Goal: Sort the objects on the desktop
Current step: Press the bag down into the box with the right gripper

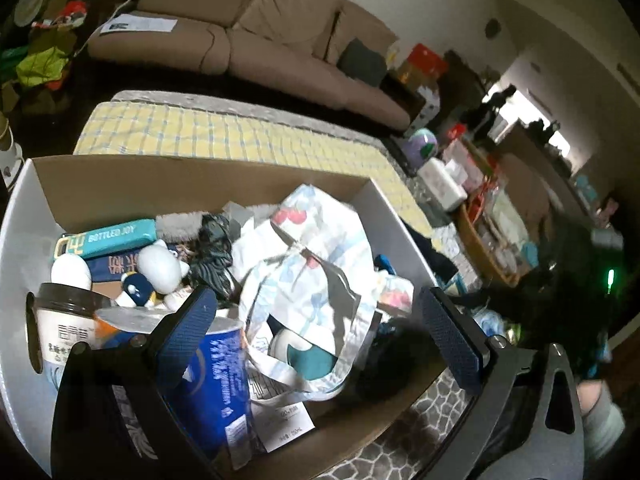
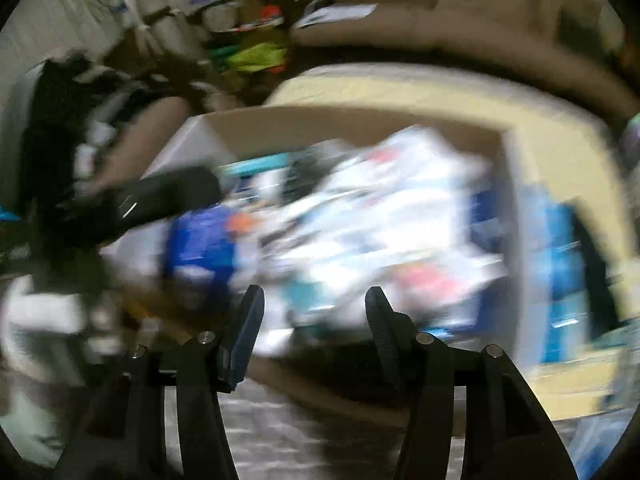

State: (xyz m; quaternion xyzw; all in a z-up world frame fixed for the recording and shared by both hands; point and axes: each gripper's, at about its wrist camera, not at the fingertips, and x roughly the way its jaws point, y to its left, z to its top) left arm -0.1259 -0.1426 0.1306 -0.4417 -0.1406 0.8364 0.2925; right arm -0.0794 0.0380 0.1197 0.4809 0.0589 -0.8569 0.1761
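Note:
An open cardboard box (image 1: pixel 120 184) is packed with loose things. In it lie a white bag printed with cherries and bows (image 1: pixel 304 264), a blue paper cup (image 1: pixel 216 376), a teal "BOTTLED JOY" carton (image 1: pixel 112 238), a white figurine (image 1: pixel 160 268) and a dark-lidded cup (image 1: pixel 60 320). My left gripper (image 1: pixel 316 324) hangs open above the bag, its fingers wide apart and holding nothing. The right wrist view is heavily blurred. There my right gripper (image 2: pixel 314 312) stands open and empty at the box's near edge, in front of the white bag (image 2: pixel 392 208) and blue cup (image 2: pixel 204 240).
A yellow checked mat (image 1: pixel 240 136) lies behind the box, with a beige sofa (image 1: pixel 280 48) beyond it. To the right a wooden tray (image 1: pixel 480 248) holds clutter. The box sits on a stone-patterned surface (image 1: pixel 432 412). A dark blurred shape (image 2: pixel 168 194) reaches over the box's left side.

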